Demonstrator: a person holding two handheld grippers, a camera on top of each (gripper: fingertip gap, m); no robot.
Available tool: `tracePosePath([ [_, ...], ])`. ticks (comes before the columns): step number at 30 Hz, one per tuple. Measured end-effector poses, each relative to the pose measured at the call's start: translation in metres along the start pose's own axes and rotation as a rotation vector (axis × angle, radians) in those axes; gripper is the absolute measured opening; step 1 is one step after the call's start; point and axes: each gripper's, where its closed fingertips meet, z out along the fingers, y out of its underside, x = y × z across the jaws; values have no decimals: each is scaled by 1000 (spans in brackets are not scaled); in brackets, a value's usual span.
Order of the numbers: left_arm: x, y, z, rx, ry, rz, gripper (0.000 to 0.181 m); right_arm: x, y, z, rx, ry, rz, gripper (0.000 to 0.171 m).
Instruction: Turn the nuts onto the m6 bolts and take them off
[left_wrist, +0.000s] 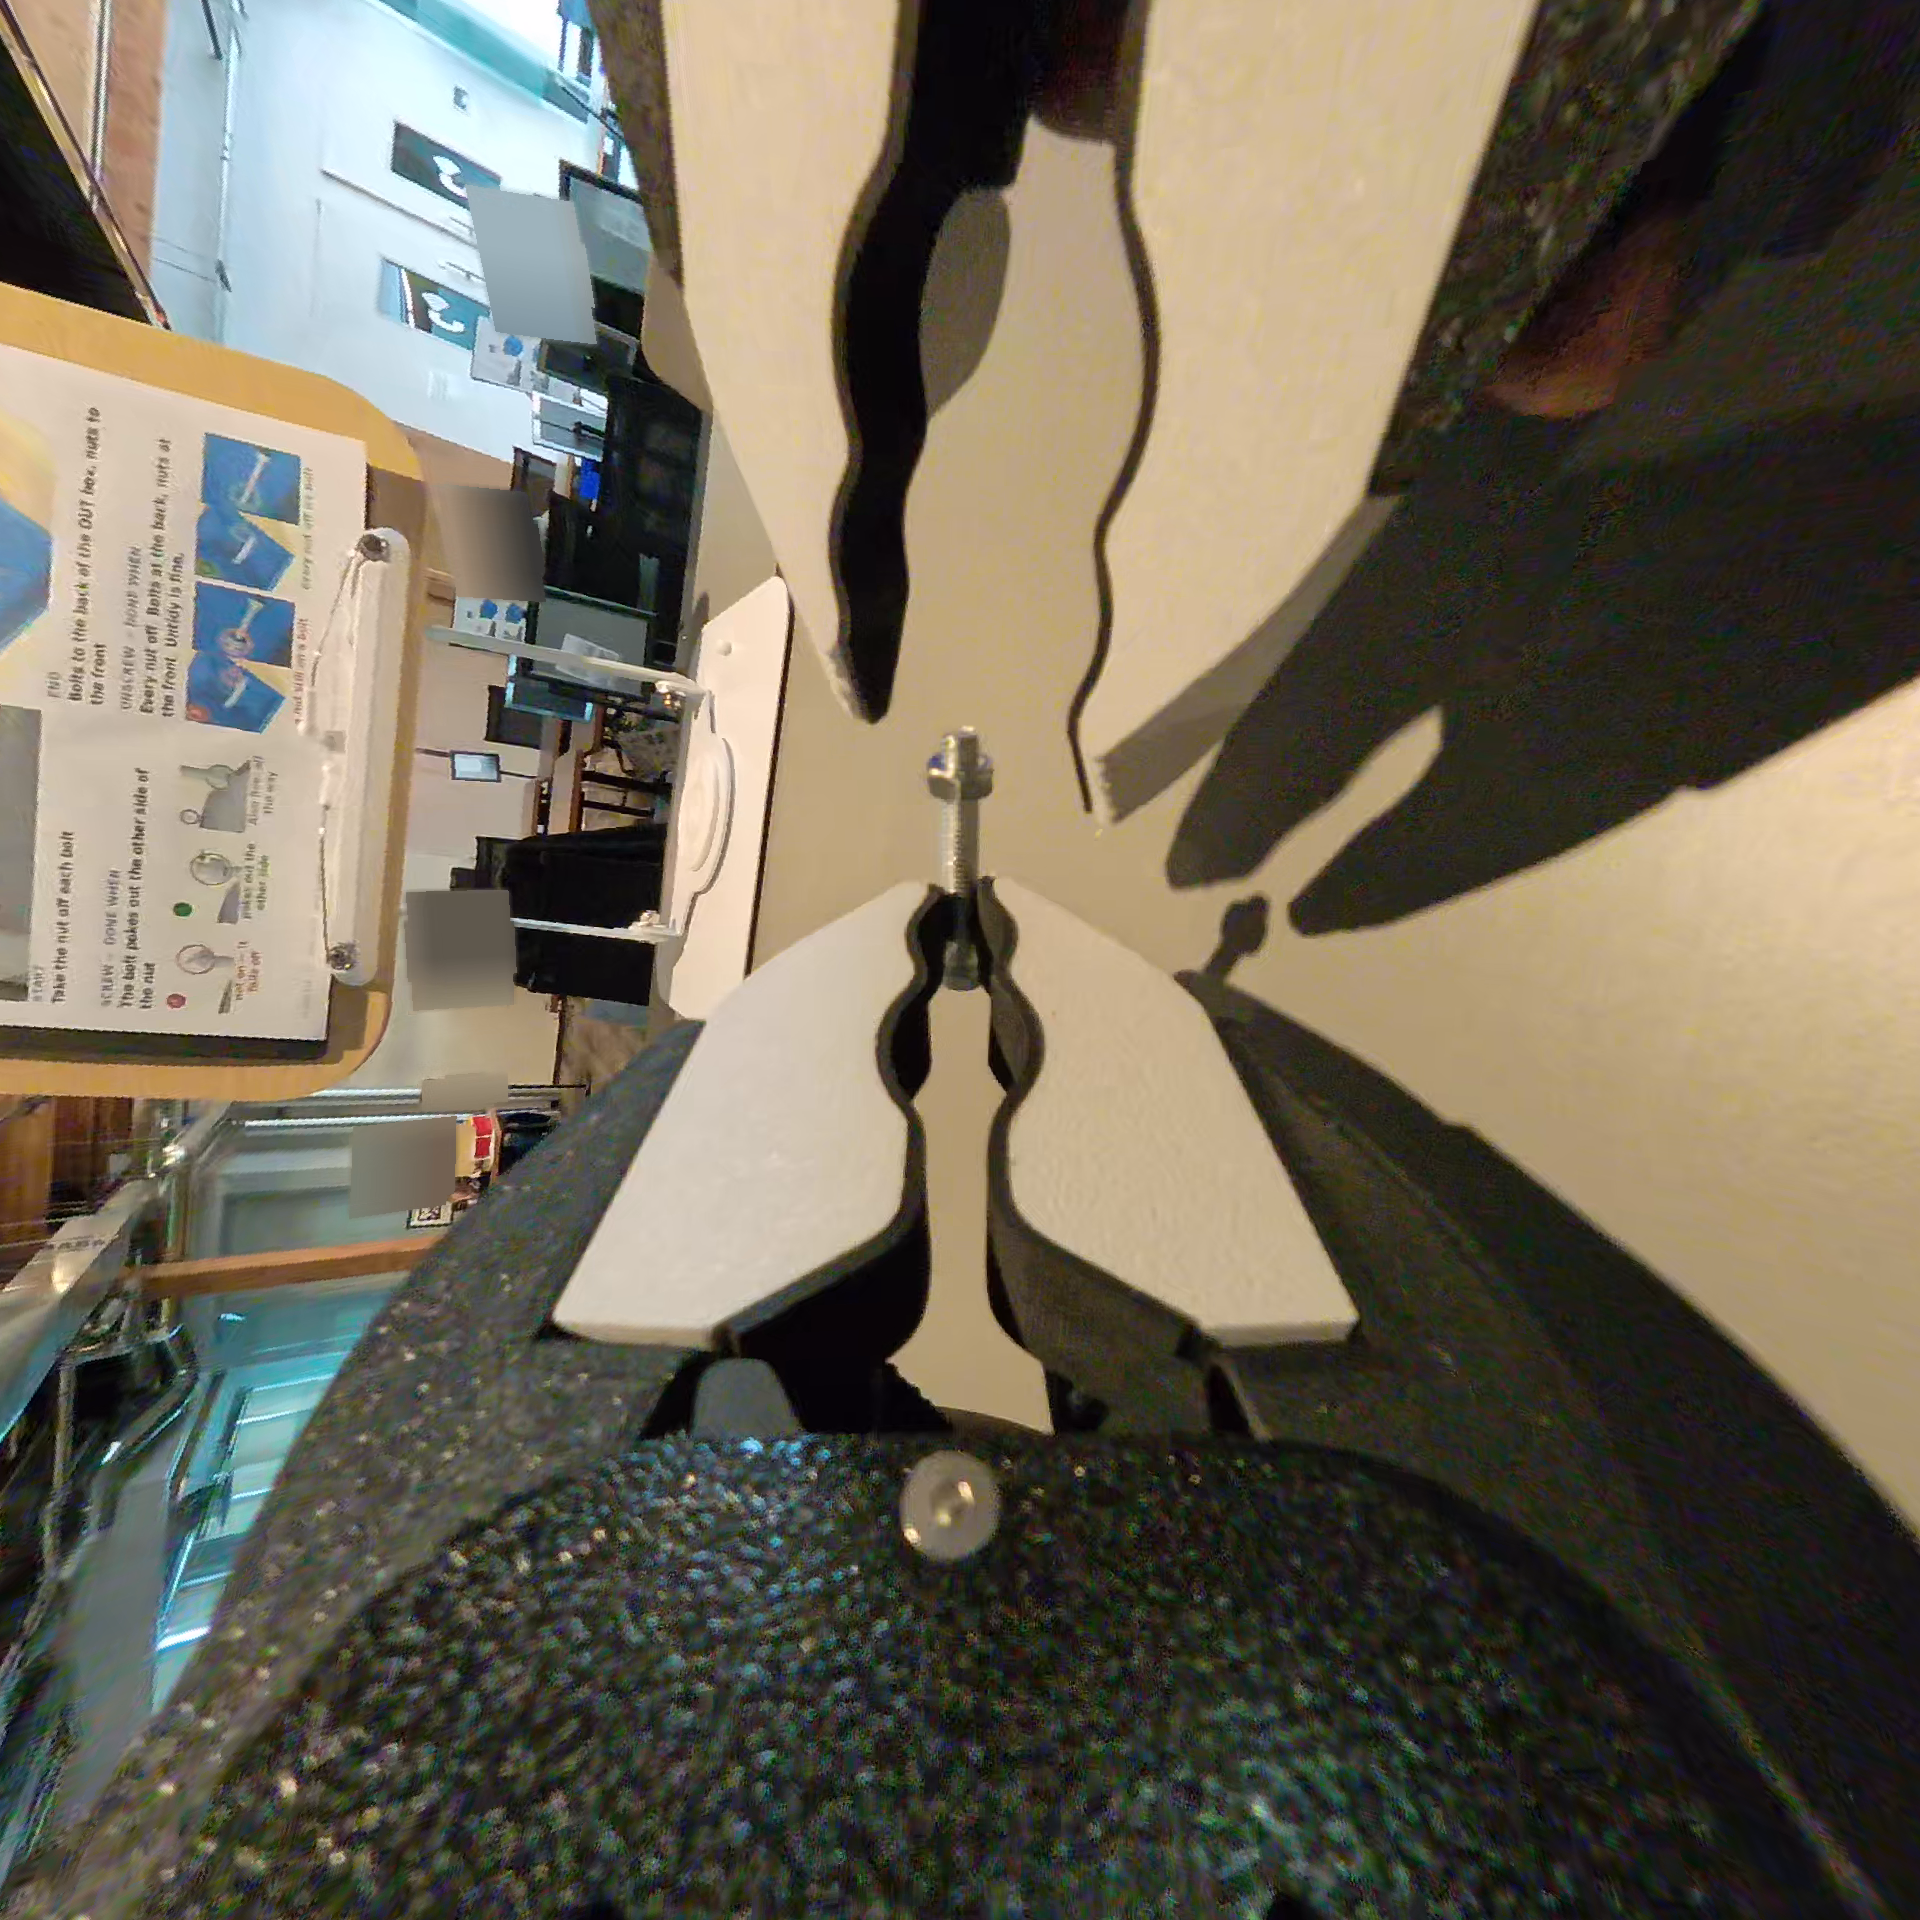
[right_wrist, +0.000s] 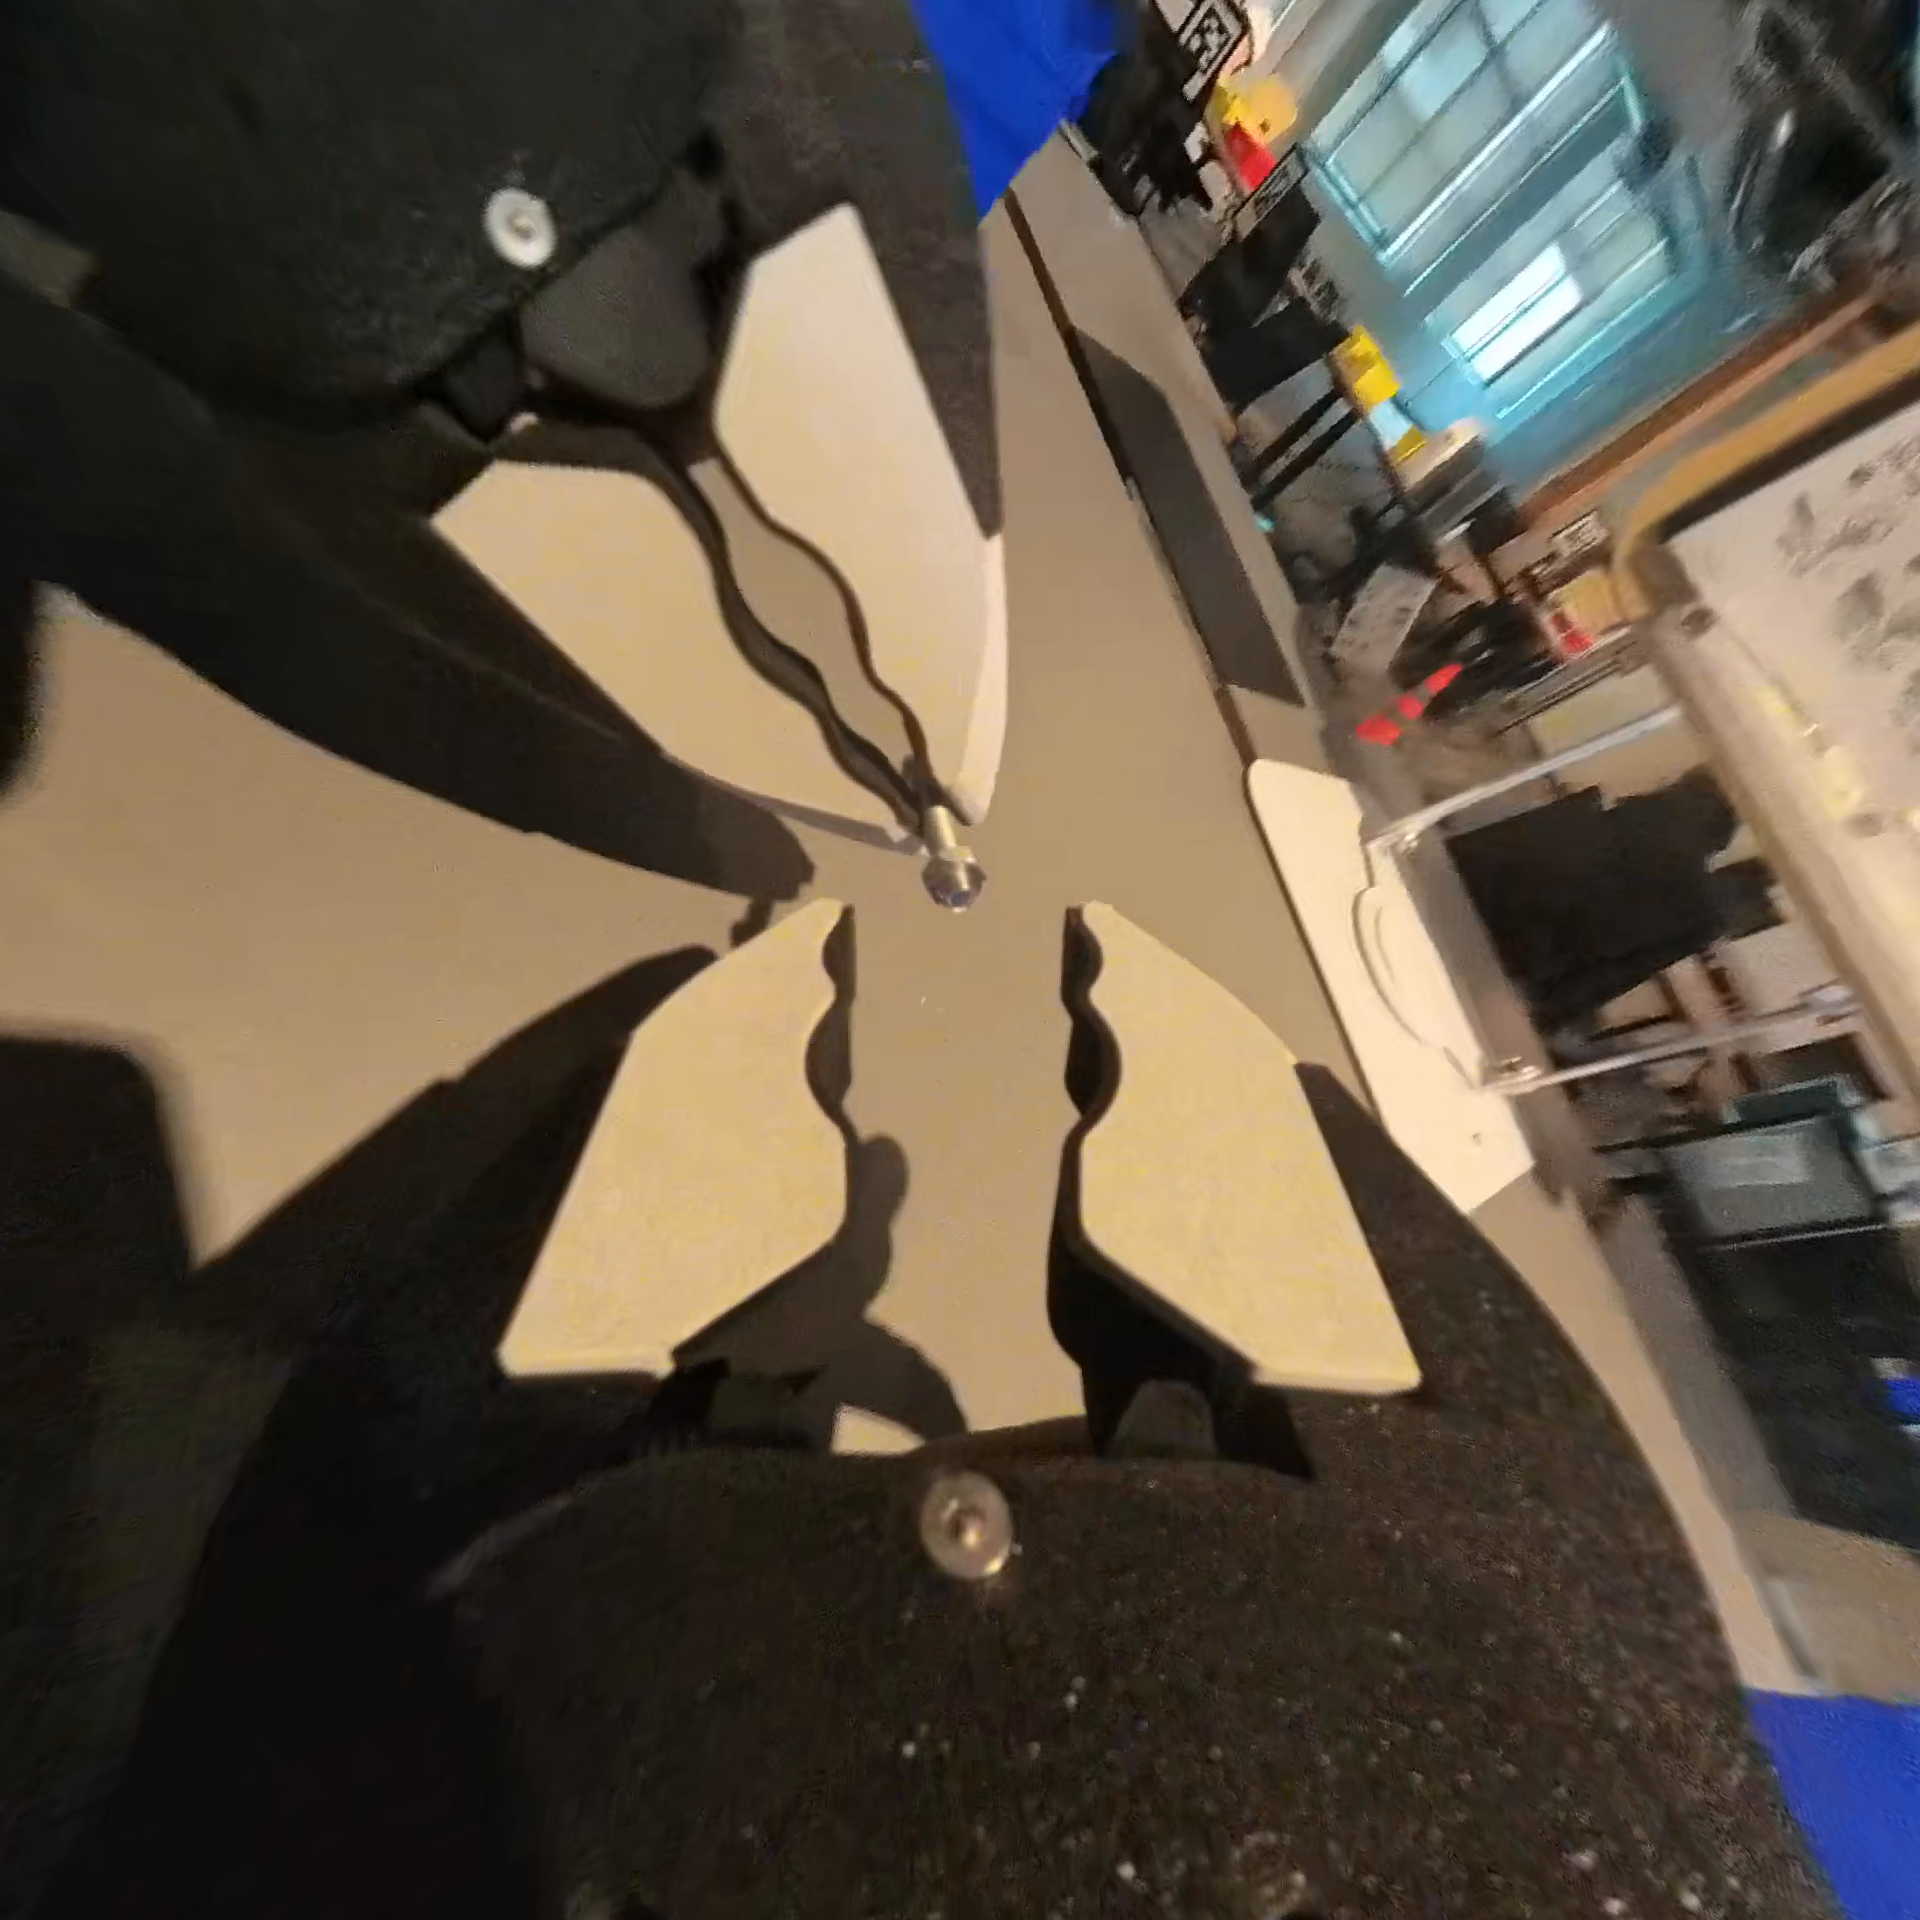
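Note:
My left gripper (left_wrist: 958, 896) is shut on the head end of a silver m6 bolt (left_wrist: 958, 852), held above the beige table. The threaded shaft points away from it, and a nut (left_wrist: 961, 774) sits near the far end. My right gripper (left_wrist: 977, 750) comes in from the opposite side, open, its fingertips on either side of the nut and apart from it. In the right wrist view my right gripper (right_wrist: 958, 920) is open just short of the nut (right_wrist: 954, 885), and the left gripper (right_wrist: 935, 805) holds the bolt (right_wrist: 940, 831).
An instruction sheet on a wooden board (left_wrist: 187, 727) stands at the table's edge. A white base plate with a clear stand (left_wrist: 727, 790) lies beside it, also seen in the right wrist view (right_wrist: 1309, 914). Blue boxes (right_wrist: 1839, 1787) show at the frame edges.

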Motion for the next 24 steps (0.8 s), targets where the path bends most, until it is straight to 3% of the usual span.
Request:
tracePosePath([
  [5, 5, -1, 0, 5, 25, 7, 6, -2, -6, 0, 20, 35, -77, 29],
  [9, 5, -1, 1, -5, 16, 24, 6, -4, -2, 3, -32, 45, -72, 11],
  [11, 4, 3, 2, -26, -1, 43, 6, -4, 1, 7, -79, 6, 147, 11],
  [14, 3, 6, 3, -40, -12, 56, 6, -7, -2, 9, -73, -130, 718, 11],
  [17, 0, 3, 2, -24, -18, 18, 6, -7, -3, 7, -9, -251, 906, 12],
  [20, -2, 5, 2, -29, -19, -5, 6, -5, 4, 9, -30, -215, 718, 35],
  [24, -2, 7, 2, -28, -5, -18, 6, 0, 5, 8, -60, -17, 187, 40],
])
